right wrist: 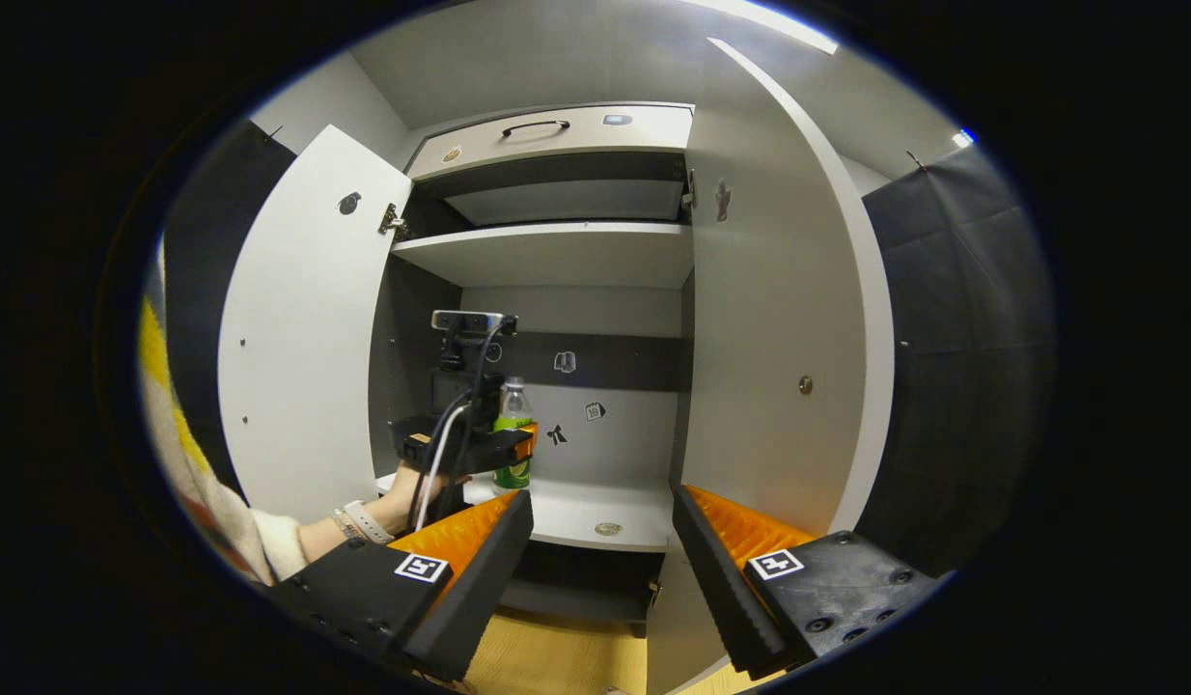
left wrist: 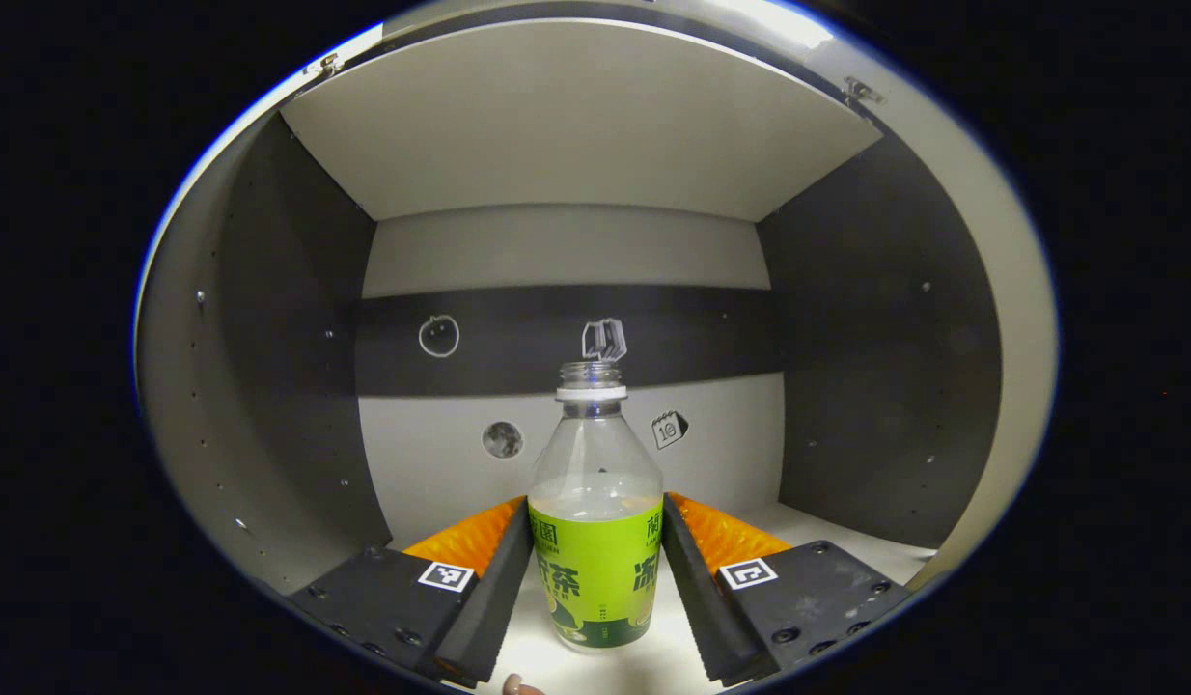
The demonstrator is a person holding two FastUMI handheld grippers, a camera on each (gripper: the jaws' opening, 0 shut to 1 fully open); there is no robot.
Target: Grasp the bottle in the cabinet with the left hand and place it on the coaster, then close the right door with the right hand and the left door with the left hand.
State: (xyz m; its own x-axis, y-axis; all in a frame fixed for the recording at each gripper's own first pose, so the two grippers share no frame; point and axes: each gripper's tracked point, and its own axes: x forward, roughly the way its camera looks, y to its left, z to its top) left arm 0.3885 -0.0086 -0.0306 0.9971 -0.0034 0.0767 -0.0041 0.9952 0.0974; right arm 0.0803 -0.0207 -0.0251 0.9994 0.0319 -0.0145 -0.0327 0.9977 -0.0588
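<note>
**Left fingers bracketing the bottle**

While the bottle is standing upright at lower centre of the left gripper view, on the cabinet shelf, I am holding the left gripper around it; whether its fingers are pressing, I cannot tell. Lower centre of the right gripper view, my right gripper is gaping, released, between both open doors

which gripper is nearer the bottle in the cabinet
Left. The left gripper has its jaws on either side of the bottle inside the cabinet. The right gripper hangs back outside the open doors, jaws open.
</note>
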